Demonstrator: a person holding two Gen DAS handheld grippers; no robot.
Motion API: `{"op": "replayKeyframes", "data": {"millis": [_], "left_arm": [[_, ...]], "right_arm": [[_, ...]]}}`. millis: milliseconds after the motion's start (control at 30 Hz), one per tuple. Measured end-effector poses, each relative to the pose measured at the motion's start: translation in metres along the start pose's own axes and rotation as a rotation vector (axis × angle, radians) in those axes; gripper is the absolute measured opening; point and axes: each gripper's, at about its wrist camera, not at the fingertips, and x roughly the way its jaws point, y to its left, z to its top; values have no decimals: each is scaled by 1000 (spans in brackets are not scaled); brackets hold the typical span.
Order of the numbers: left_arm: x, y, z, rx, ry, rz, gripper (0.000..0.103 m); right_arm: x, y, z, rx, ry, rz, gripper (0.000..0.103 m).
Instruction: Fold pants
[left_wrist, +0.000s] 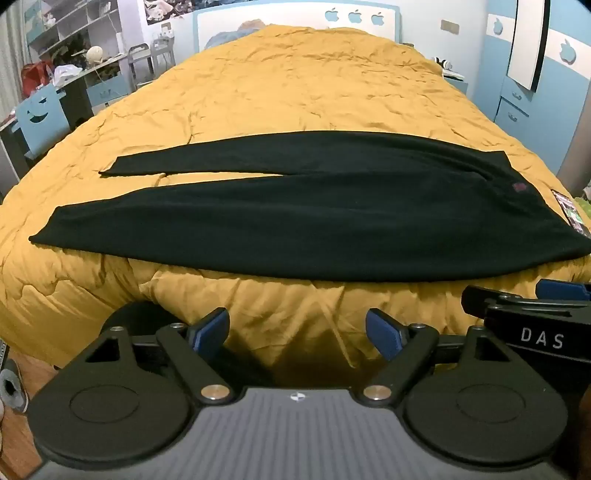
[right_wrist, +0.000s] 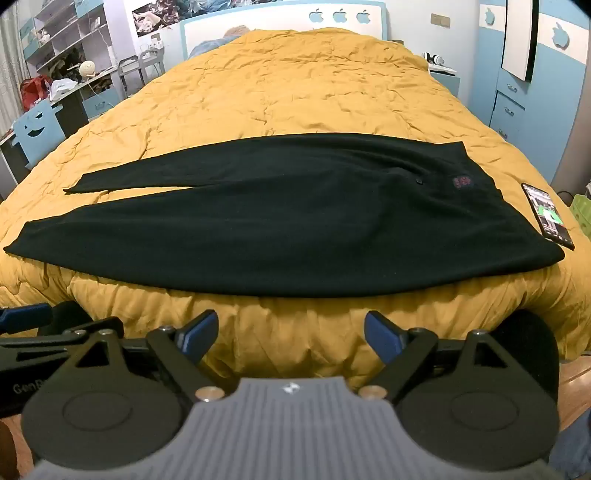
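The left gripper (left_wrist: 297, 332) hangs with its jaws spread wide and nothing between them; the right gripper (right_wrist: 290, 332) is the same, wide apart and empty. Both point down over the near edge of the bed, side by side, each showing at the edge of the other's view.

Just ahead of both tools lie the black pants (right_wrist: 280, 229), flat on the yellow quilt (right_wrist: 288, 88), waistband off to the right, the two legs running left and parting slightly toward the cuffs. A phone (right_wrist: 546, 214) rests just beyond the waistband, to the right gripper's far right.

No fold is made yet. The first step is probably laying one leg over the other: I would pinch the near leg at hem and hip, one tool each, lift low and carry it across evenly so the outer seams line up and no quilt is caught.

Count: one pair of pants, two legs, two grippers, one phone, one quilt.
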Motion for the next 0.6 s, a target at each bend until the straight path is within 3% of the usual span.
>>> {"op": "replayKeyframes", "data": {"millis": [600], "left_arm": [[1,-3,0,6,2,4,97]], "right_arm": [[0,0,-1,2,0,-7,82]]}}
